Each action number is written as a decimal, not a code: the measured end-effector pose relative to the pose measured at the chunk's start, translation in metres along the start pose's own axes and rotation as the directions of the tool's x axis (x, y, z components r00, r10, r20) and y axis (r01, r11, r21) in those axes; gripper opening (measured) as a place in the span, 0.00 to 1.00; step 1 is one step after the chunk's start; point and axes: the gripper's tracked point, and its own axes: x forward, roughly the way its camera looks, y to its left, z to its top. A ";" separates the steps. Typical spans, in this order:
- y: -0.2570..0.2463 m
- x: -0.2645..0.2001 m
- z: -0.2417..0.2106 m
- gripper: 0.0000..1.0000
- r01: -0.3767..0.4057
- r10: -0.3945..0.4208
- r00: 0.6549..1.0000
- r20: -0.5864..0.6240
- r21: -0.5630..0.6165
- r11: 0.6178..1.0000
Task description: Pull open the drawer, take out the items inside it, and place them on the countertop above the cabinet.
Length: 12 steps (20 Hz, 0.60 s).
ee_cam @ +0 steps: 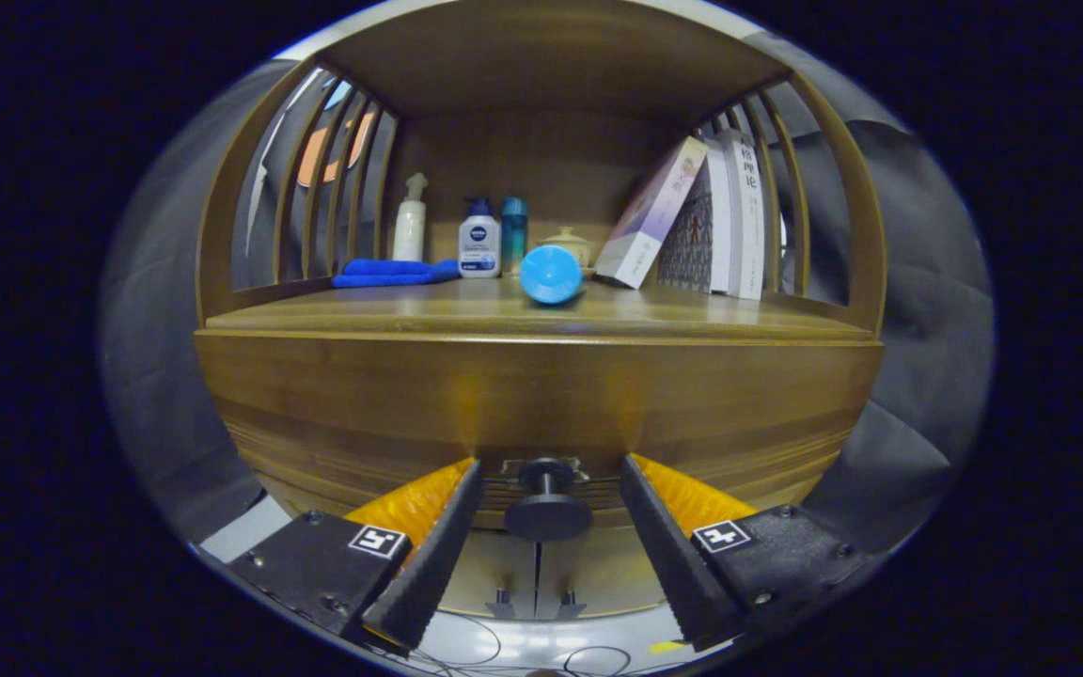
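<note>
A wooden cabinet faces me, its drawer front closed and flush under the countertop. A black round knob sticks out from the drawer's lower middle. My gripper is open, one black ribbed finger to the left of the knob and the other finger to its right, with gaps on both sides. The fingertips reach almost to the drawer front. The drawer's contents are hidden.
On the countertop lie a blue round-ended object near the front, a folded blue cloth, three bottles, a small lidded pot and leaning books. Slatted wooden sides close the shelf left and right. Cables lie on the floor below.
</note>
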 end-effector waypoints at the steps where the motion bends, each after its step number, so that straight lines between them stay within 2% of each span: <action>1: -0.001 -0.007 0.005 0.97 -0.005 0.005 1.000 0.014 -0.003 1.000; 4: 0.008 -0.053 0.023 0.97 -0.040 0.040 0.996 0.075 -0.010 0.999; 8: 0.030 -0.136 0.034 0.96 -0.131 0.130 0.984 0.118 -0.001 0.991; 12: 0.023 -0.201 0.039 0.97 -0.134 0.134 0.987 0.084 -0.011 0.991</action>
